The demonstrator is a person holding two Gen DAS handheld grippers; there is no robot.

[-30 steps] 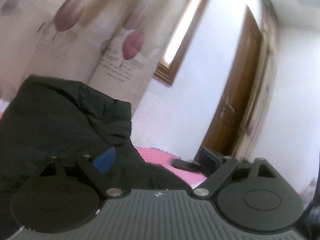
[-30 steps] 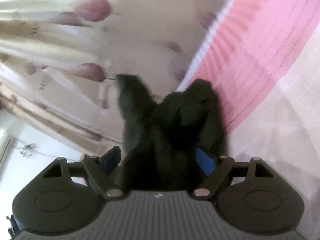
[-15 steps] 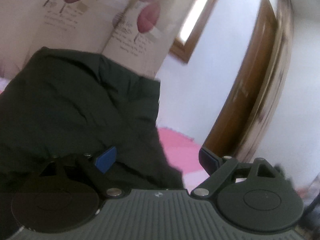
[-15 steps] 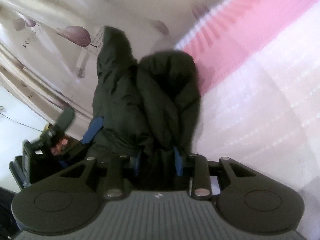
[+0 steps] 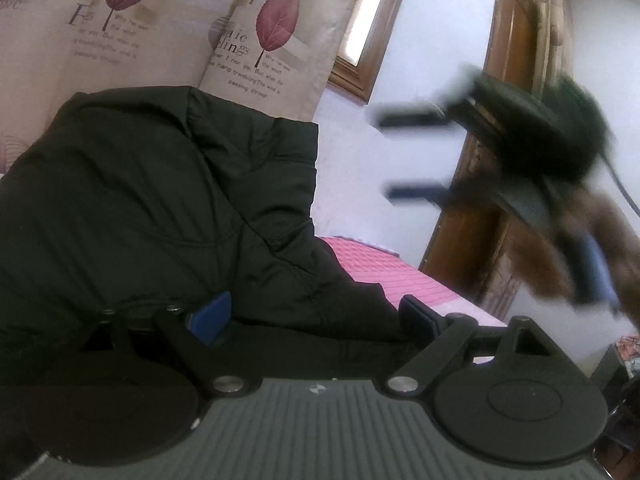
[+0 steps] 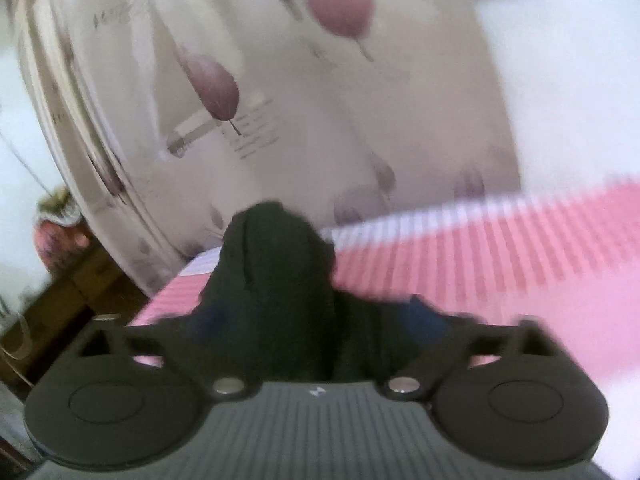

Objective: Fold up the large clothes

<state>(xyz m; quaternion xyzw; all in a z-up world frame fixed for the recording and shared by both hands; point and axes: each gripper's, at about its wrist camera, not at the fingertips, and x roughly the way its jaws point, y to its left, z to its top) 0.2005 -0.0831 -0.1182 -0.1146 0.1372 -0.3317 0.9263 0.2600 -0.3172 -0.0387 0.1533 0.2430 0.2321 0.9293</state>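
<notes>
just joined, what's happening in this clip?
A person with a two-finger gripper in each hand is folding a bulky black padded jacket on a pink striped bed cover. The left gripper is open around the jacket's near edge. The right gripper, blurred in both views, has just been opening; its fingers stand wide apart in the air, and the jacket lies slumped in front of it, apparently let go.

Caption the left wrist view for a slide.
Open left gripper over a black jacket on the pink bed.
</notes>
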